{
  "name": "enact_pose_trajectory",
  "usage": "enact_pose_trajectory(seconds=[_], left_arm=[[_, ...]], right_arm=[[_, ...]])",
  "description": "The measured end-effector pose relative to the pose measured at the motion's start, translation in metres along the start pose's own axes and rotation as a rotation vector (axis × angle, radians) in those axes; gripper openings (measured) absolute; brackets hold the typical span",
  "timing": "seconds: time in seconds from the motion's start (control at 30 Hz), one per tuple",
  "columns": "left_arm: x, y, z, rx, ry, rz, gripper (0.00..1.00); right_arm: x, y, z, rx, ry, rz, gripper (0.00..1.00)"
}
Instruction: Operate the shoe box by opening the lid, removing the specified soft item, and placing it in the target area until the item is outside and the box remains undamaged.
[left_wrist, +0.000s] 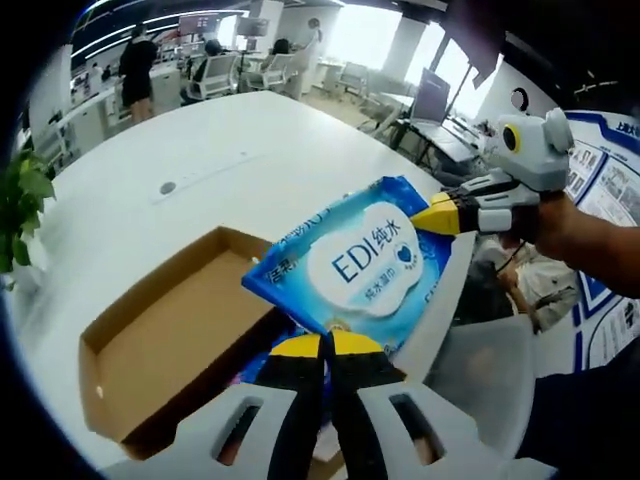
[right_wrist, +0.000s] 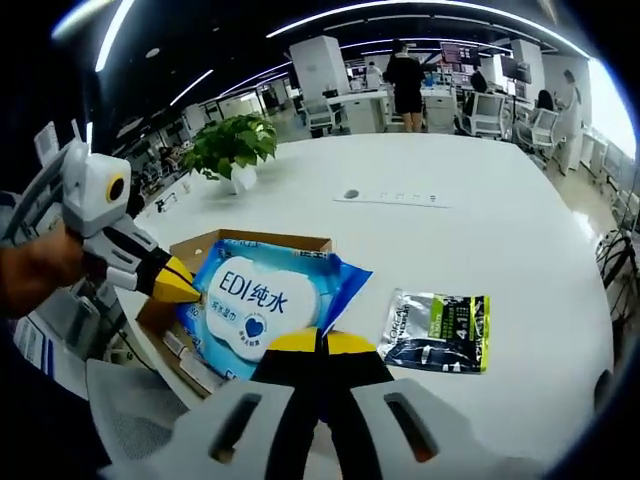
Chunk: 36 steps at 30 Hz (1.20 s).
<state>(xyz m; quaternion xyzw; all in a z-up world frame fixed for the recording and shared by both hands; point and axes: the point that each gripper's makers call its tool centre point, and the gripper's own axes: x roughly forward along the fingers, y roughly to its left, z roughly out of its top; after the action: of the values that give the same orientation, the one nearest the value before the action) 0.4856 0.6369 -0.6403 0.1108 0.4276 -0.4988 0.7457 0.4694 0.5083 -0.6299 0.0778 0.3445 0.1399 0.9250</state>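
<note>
A blue and white wet-wipes pack (left_wrist: 365, 260) hangs above the open brown cardboard shoe box (left_wrist: 170, 350), held at two edges. My left gripper (left_wrist: 325, 345) is shut on the pack's near edge, its yellow tips pressed together. From the right, my right gripper (left_wrist: 432, 215) pinches the pack's far corner. In the right gripper view the same pack (right_wrist: 255, 300) lies over the box (right_wrist: 290, 238), with my right gripper (right_wrist: 320, 342) shut on its near edge and my left gripper (right_wrist: 185, 288) shut on its left corner.
The box sits near the edge of a large white table (right_wrist: 450, 230). A silver and green pouch (right_wrist: 437, 330) lies flat to the right of the box. A potted plant (right_wrist: 235, 145) stands at the far left. Office desks, chairs and people are beyond.
</note>
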Motion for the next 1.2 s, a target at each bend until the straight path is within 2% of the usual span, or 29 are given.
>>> enact_pose_trajectory(seconds=[0.53,0.7,1.2], left_arm=[[0.068,-0.041,0.033,0.051,0.041,-0.063,0.00],[0.086,-0.049,0.037,0.063,0.057,-0.077,0.00],[0.136,-0.048,0.040,0.072,0.116,-0.087,0.00]], right_arm=[[-0.020,-0.082,-0.013,0.043,0.013,-0.077,0.00],[-0.020,-0.101,-0.020,0.067,0.016,-0.091,0.00],[0.000,-0.145,-0.040,0.104,0.053,-0.089,0.00]])
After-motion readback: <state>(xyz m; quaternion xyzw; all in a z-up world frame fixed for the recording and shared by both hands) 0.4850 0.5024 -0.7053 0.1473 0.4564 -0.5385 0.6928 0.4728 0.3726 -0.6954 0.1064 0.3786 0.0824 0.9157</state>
